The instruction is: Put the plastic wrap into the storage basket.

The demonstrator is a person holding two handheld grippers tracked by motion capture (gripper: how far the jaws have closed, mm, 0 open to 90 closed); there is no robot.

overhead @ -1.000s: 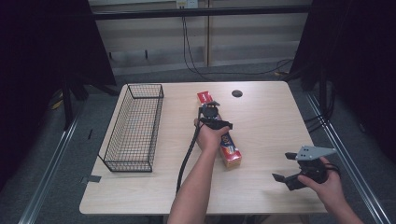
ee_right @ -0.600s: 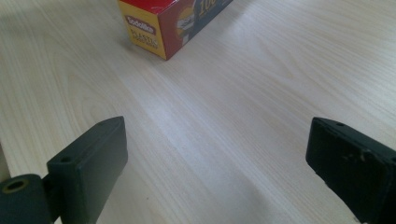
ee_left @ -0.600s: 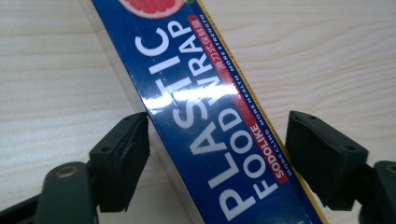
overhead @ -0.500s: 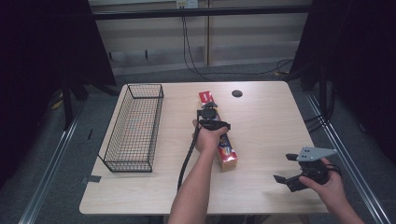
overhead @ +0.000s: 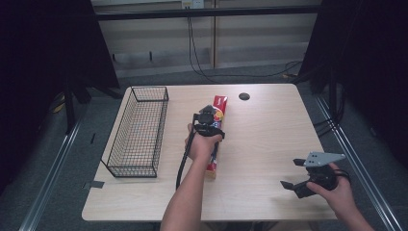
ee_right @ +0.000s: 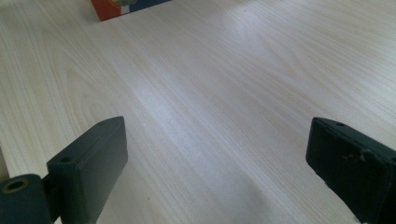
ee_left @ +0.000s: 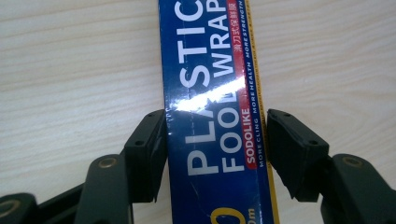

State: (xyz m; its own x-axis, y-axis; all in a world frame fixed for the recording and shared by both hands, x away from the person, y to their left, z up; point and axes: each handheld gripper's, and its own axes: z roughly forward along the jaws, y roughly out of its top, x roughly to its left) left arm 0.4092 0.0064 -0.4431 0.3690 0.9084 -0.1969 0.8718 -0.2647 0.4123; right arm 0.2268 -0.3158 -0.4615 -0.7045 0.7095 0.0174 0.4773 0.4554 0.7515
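Note:
A long blue and red plastic food wrap box lies on the wooden table, running from near the middle toward the person. My left gripper sits over its far half, held by a hand. In the left gripper view the box passes between the two jaws of the left gripper, which press its long sides. My right gripper hovers open near the table's front right corner, held in the other hand. The right gripper has only bare wood between its jaws, and one box corner shows at the top.
A black wire basket stands along the table's left side, a little left of the box. A small black round disc sits in the table near the back edge. The left gripper's black cable trails back beside the forearm.
The box has swung in the left gripper's hold: its near end moved left, and it now lies almost straight front to back. The right gripper stayed about where it was.

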